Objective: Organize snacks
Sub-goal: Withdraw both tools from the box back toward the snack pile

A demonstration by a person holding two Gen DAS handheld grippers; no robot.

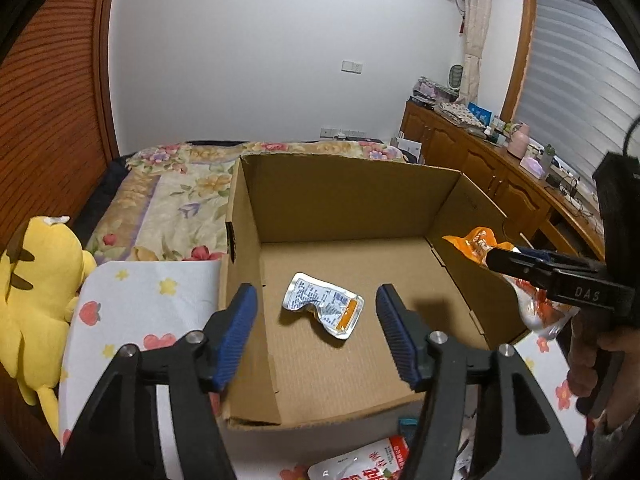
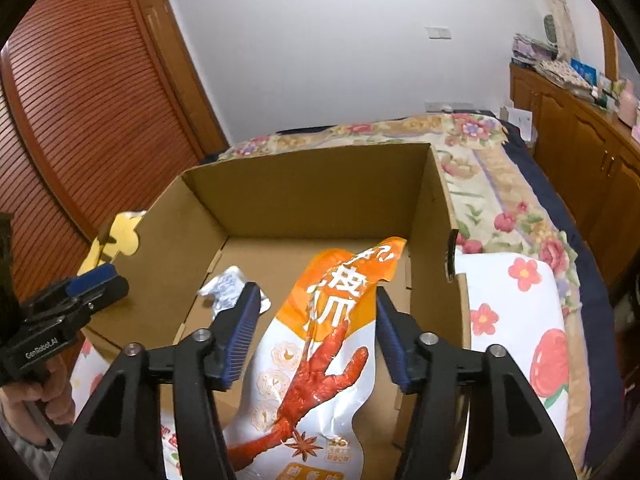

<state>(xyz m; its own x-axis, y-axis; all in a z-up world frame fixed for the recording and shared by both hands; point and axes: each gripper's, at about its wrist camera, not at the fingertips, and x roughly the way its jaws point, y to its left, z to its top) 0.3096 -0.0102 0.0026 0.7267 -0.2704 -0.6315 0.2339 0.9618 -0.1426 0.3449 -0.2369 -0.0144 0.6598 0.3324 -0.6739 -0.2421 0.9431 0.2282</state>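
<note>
Item one, a small silver snack packet [image 1: 323, 309] with blue print and an orange corner, is lying crumpled on the floor of an open cardboard box [image 1: 352, 196], toward its near left part; from the right wrist it is showing as a silver crumple [image 2: 226, 286] partly behind a blue pad. Item two, a larger orange-and-white snack bag [image 2: 320, 360] printed with a red chicken foot and a star anise, is leaning over the box's near right wall, its orange top [image 1: 474, 242] reaching inside the box and its white bottom hanging outside. The right gripper [image 2: 316, 334] is standing spread, its ribbed blue pads flanking this bag with clear gaps on both sides and not pressing it. The left gripper [image 1: 316, 334] is likewise standing spread above the box with nothing between its pads, the silver packet lying well below them. The box is sitting on a white cloth with red flowers [image 2: 516, 300], itself lying over a floral bedspread [image 1: 188, 192]. A third red-and-white packet [image 1: 360, 464] is lying outside the box at the near edge. A yellow plush toy [image 1: 36, 292] is resting to the left of the box. A wooden cabinet [image 1: 488, 168] loaded with small items is lining the right wall.
</note>
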